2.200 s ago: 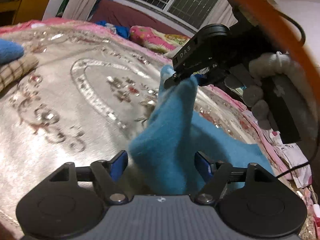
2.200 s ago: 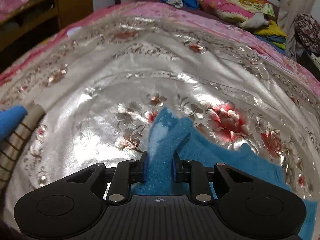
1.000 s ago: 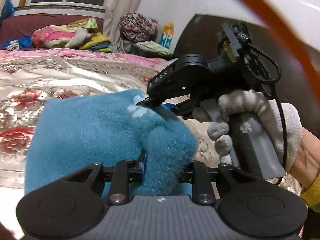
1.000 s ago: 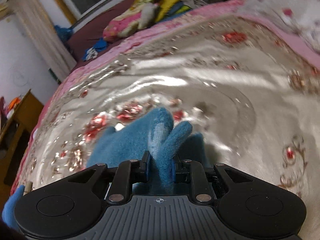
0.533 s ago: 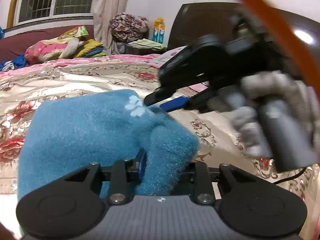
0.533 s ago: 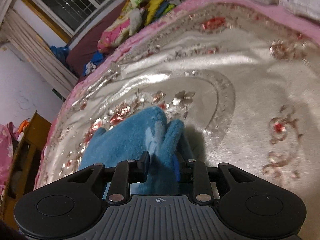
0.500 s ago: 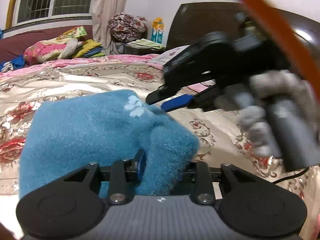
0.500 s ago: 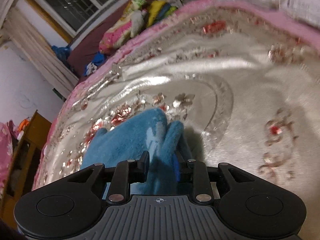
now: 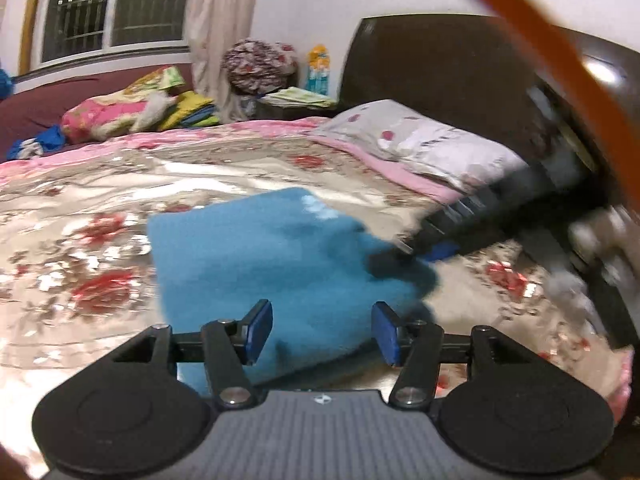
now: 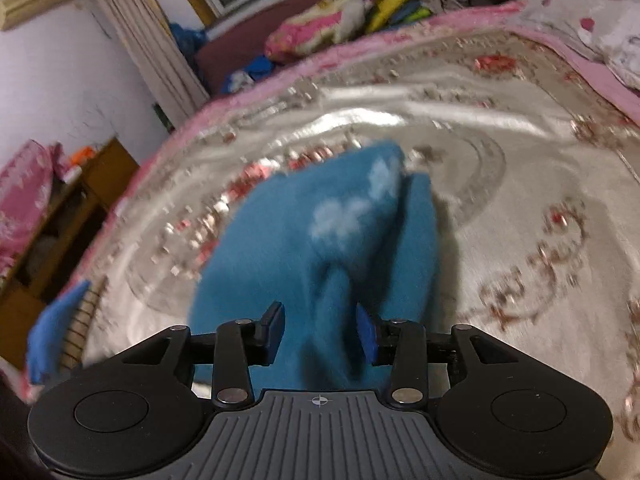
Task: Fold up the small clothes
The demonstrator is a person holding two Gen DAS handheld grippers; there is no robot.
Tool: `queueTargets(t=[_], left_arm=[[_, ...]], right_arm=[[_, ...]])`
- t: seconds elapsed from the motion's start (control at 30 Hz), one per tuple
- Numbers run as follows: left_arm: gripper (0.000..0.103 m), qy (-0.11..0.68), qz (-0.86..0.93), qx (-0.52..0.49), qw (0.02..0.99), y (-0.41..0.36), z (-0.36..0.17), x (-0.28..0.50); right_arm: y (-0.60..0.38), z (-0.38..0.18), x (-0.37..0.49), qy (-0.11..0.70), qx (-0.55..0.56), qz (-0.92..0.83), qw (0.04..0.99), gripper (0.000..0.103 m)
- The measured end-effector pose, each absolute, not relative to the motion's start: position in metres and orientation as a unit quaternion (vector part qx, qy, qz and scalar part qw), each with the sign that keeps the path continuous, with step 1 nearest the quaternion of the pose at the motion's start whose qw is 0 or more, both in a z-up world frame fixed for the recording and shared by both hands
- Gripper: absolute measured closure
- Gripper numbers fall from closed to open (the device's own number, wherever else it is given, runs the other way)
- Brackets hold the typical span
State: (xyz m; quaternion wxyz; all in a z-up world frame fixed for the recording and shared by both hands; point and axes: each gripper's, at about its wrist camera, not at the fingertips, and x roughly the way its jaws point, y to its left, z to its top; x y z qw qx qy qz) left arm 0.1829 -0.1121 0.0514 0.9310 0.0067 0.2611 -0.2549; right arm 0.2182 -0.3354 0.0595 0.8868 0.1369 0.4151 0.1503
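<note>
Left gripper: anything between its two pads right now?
Only the blue garment, lying on the bedspread. The left gripper has just been opening; neither pad touches it. Seen in the left wrist view.

Both tools share one build: a ribbed grey housing with a small crosshair mark, two round black discs at four and eight o'clock, silver pivot screws, black linkage arms and blue pads. The left gripper (image 9: 322,330) and right gripper (image 10: 320,332) match; a blurred pale shape at three o'clock may be a glove (image 9: 596,252).
</note>
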Motion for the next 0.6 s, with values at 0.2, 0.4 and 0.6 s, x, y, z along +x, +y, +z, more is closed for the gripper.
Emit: queueTargets(t=[0.2, 0.4, 0.6], left_arm=[[0.044, 0.258, -0.223, -0.006, 0.94, -0.108, 0.047, 0.222], [0.04, 0.263, -0.199, -0.037, 0.943, -0.11, 0.038, 0.256], [0.04, 0.265, -0.192, 0.027, 0.945, -0.13, 0.022, 0.263]], right_arm=[[-0.338, 0.042, 0.211, 0.415, 0.155, 0.173, 0.88, 0.064], [-0.355, 0.025, 0.185, 0.397, 0.17, 0.145, 0.89, 0.095], [-0.363, 0.011, 0.18, 0.401, 0.206, 0.133, 0.883, 0.09]])
